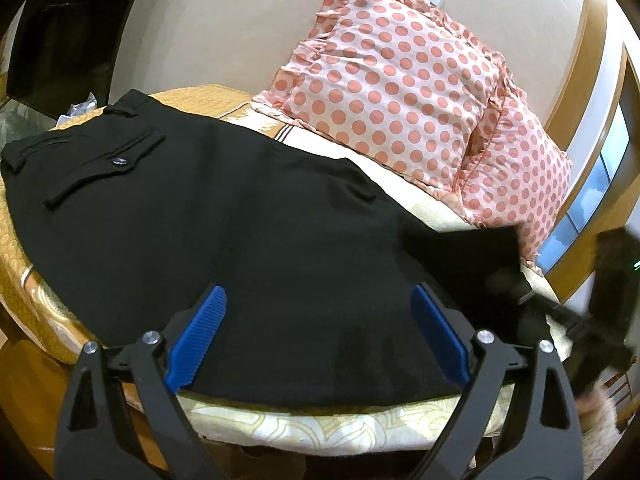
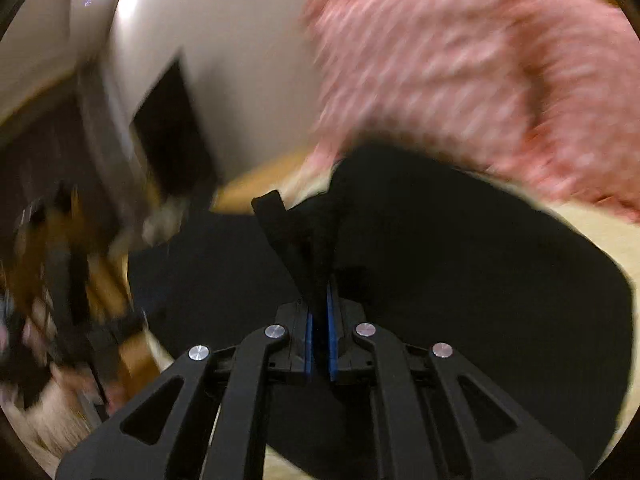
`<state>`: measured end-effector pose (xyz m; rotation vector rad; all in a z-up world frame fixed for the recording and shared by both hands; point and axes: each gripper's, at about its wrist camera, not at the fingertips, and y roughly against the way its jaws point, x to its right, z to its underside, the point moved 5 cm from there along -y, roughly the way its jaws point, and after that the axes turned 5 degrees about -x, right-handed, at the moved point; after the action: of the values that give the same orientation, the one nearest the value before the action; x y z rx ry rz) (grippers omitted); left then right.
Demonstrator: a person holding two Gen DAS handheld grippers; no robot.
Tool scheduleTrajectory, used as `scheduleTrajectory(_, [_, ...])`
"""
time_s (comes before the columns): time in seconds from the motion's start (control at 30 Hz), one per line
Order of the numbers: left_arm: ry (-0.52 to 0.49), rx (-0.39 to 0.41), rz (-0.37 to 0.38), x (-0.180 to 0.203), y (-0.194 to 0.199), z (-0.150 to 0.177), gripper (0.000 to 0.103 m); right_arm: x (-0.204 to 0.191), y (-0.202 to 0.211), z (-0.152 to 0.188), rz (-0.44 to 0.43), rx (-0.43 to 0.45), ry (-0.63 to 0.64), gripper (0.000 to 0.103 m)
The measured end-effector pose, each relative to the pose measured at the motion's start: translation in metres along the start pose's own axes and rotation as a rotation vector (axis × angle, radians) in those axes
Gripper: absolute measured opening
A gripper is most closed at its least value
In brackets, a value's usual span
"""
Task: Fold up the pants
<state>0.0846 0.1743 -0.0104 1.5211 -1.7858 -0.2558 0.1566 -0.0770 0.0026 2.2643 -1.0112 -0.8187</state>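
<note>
Judging from how the black pants [image 1: 208, 216] lie, we are partway through the fold. They are spread flat across the patterned bedcover [image 1: 36, 280], waistband and buttoned back pocket [image 1: 108, 164] toward the far left, and the cloth looks to us already doubled leg on leg, though the dark fabric hides the layers. At the right, one end of the pants rises off the bed as a lifted flap, so we read a lengthwise fold as under way and not yet laid down.

Our left gripper [image 1: 318, 336] hovers over the near edge of the pants with its blue pads [image 1: 198, 340] spread wide and nothing between them. Our right gripper [image 2: 319, 332] is clamped tight on a pinch of the black cloth, which stands up in a ridge from between its pads.

Much is hard to make out. The right wrist view is smeared with blur: the pink dotted pillow [image 1: 400, 92] there is only a streak, and the left side is a muddle of dark shapes. In the left wrist view our right gripper is a blurred dark mass at the right edge. We cannot see the leg hems clearly, nor how many layers we hold.
</note>
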Motion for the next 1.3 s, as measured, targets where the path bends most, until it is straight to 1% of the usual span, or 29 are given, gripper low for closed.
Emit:
scheduleTrajectory(0.07, [0.005, 0.002, 0.003, -0.002, 0.005, 0.001, 0.093, 0.000, -0.015, 0.008, -0.012, -0.040, -0.029, 0.005])
scheduleTrajectory(0.13, [0.013, 0.013, 0.003, -0.006, 0.010, 0.000, 0.093, -0.002, -0.015, 0.008, -0.014, -0.031, -0.039, 0.005])
scheduleTrajectory(0.2, [0.030, 0.036, 0.009, -0.010, 0.018, -0.003, 0.092, -0.011, -0.017, 0.012, -0.017, -0.052, -0.007, 0.006])
scheduleTrajectory(0.27, [0.057, 0.083, 0.000, -0.019, 0.033, -0.011, 0.092, -0.017, -0.025, 0.019, 0.002, -0.088, 0.037, 0.006])
scheduleTrajectory(0.33, [0.083, 0.131, -0.029, -0.030, 0.048, -0.019, 0.092, -0.024, -0.036, 0.020, 0.021, -0.125, 0.076, 0.011])
scheduleTrajectory(0.37, [0.095, 0.151, -0.043, -0.036, 0.055, -0.023, 0.092, -0.028, -0.035, 0.025, 0.004, -0.140, 0.097, 0.024])
scheduleTrajectory(0.4, [0.110, 0.169, -0.061, -0.043, 0.061, -0.026, 0.092, -0.035, -0.033, 0.026, -0.019, -0.139, 0.110, 0.045])
scheduleTrajectory(0.43, [0.131, 0.189, -0.091, -0.053, 0.069, -0.030, 0.092, -0.043, -0.032, 0.027, -0.053, -0.148, 0.128, 0.054])
scheduleTrajectory(0.47, [0.147, 0.199, -0.114, -0.061, 0.074, -0.031, 0.092, -0.048, -0.028, 0.027, -0.078, -0.148, 0.148, 0.059])
scheduleTrajectory(0.5, [0.174, 0.206, -0.144, -0.072, 0.078, -0.033, 0.092, -0.053, -0.021, 0.028, -0.088, -0.123, 0.167, 0.059])
scheduleTrajectory(0.53, [0.190, 0.208, -0.154, -0.079, 0.080, -0.033, 0.092, -0.054, -0.016, 0.025, -0.085, -0.092, 0.171, 0.059])
scheduleTrajectory(0.57, [0.219, 0.210, -0.164, -0.088, 0.083, -0.034, 0.092, -0.051, -0.011, 0.021, -0.074, -0.054, 0.158, 0.059])
scheduleTrajectory(0.6, [0.242, 0.209, -0.170, -0.095, 0.084, -0.034, 0.092, -0.046, -0.013, 0.015, -0.066, -0.041, 0.135, 0.059])
scheduleTrajectory(0.63, [0.270, 0.203, -0.174, -0.104, 0.084, -0.034, 0.092, -0.037, -0.017, 0.013, -0.058, -0.053, 0.089, 0.059])
scheduleTrajectory(0.67, [0.292, 0.197, -0.173, -0.110, 0.083, -0.034, 0.092, -0.032, -0.022, 0.014, -0.054, -0.085, 0.063, 0.059])
scheduleTrajectory(0.7, [0.310, 0.190, -0.172, -0.115, 0.082, -0.034, 0.092, -0.025, -0.035, 0.021, -0.051, -0.164, 0.037, 0.060])
scheduleTrajectory(0.73, [0.328, 0.180, -0.171, -0.120, 0.080, -0.035, 0.092, -0.026, -0.032, 0.020, -0.050, -0.133, 0.062, 0.061])
scheduleTrajectory(0.77, [0.336, 0.175, -0.176, -0.124, 0.078, -0.036, 0.092, -0.028, -0.034, 0.023, -0.050, -0.160, 0.073, 0.062])
scheduleTrajectory(0.8, [0.347, 0.169, -0.178, -0.127, 0.076, -0.038, 0.092, -0.028, -0.033, 0.023, -0.052, -0.157, 0.066, 0.062])
scheduleTrajectory(0.9, [0.375, 0.160, -0.167, -0.136, 0.071, -0.041, 0.092, -0.018, -0.029, 0.022, -0.101, -0.139, -0.018, 0.064])
scheduleTrajectory(0.97, [0.394, 0.152, -0.154, -0.140, 0.068, -0.045, 0.092, -0.010, -0.028, 0.020, -0.098, -0.124, -0.050, 0.064])
scheduleTrajectory(1.07, [0.416, 0.137, -0.138, -0.147, 0.061, -0.050, 0.092, -0.003, -0.023, 0.019, -0.104, -0.104, -0.085, 0.064])
scheduleTrajectory(1.13, [0.424, 0.128, -0.149, -0.152, 0.057, -0.054, 0.092, -0.002, -0.018, 0.015, -0.118, -0.090, -0.113, 0.064])
scheduleTrajectory(1.23, [0.459, 0.122, -0.139, -0.158, 0.051, -0.056, 0.090, 0.000, -0.008, 0.009, -0.124, -0.062, -0.126, 0.065])
scheduleTrajectory(1.3, [0.470, 0.124, -0.137, -0.160, 0.049, -0.058, 0.090, 0.001, -0.002, 0.010, -0.127, -0.046, -0.130, 0.068])
